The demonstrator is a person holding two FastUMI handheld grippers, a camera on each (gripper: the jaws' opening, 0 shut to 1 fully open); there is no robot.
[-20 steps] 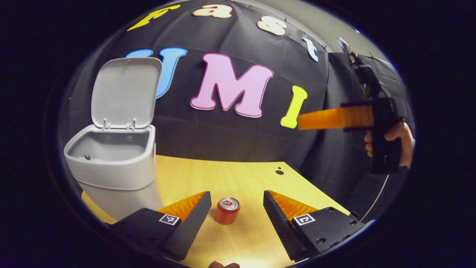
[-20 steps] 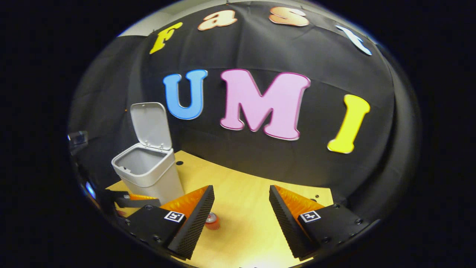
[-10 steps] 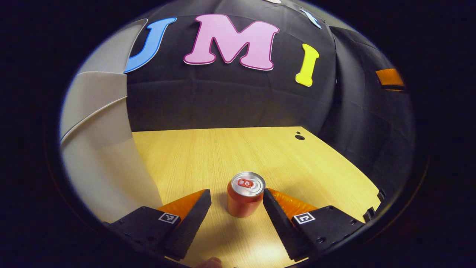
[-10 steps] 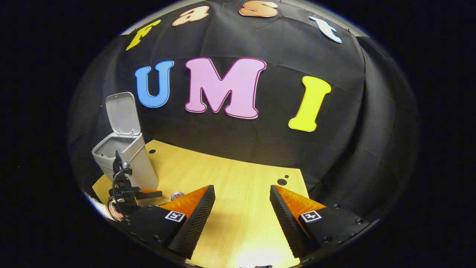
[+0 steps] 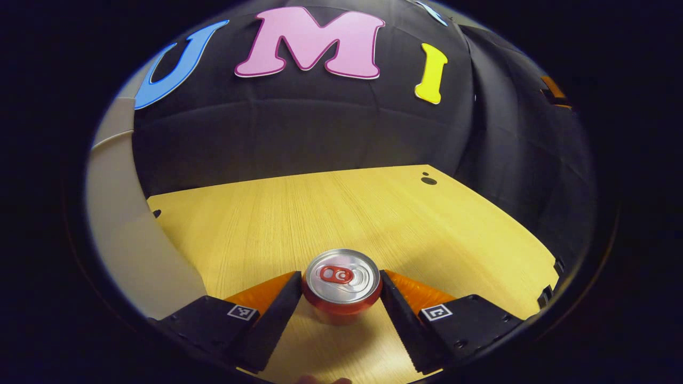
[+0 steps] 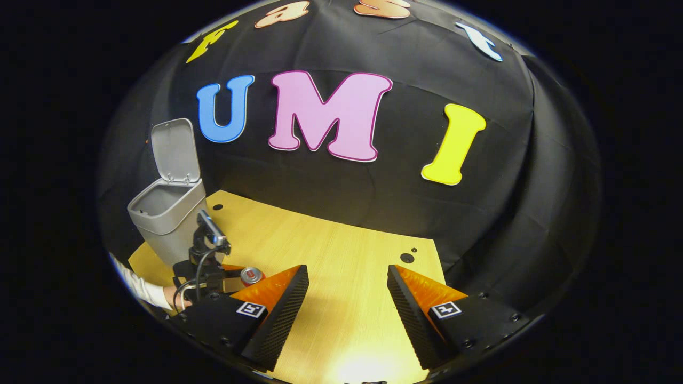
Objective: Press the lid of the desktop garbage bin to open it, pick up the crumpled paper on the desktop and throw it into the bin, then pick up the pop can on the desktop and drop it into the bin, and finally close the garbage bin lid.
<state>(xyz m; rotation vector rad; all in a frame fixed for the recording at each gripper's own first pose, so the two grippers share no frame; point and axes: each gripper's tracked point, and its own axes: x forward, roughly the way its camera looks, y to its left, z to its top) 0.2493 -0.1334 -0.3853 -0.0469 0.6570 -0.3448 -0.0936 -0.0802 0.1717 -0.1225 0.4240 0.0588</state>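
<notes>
Left gripper [image 5: 340,290] has dropped lower, jaws now bracketing the can [image 5: 341,285].
Jaws touch both sides, grasp not confirmed; bin [image 6: 166,216] lid up ready; right gripper [image 6: 347,304] spread, idle above the bench [image 6: 341,250].

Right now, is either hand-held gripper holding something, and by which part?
The left hand-held gripper has the pop can between its fingers, at its upper sides. The right one is empty.

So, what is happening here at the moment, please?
A person works with a hand-held gripper in each hand. The left hand-held gripper has its two fingers on either side of the red pop can, which stands upright on the wooden desktop; the fingers look to be touching it. The right hand-held gripper is open and holds nothing. The grey bin stands with its lid raised.
</notes>
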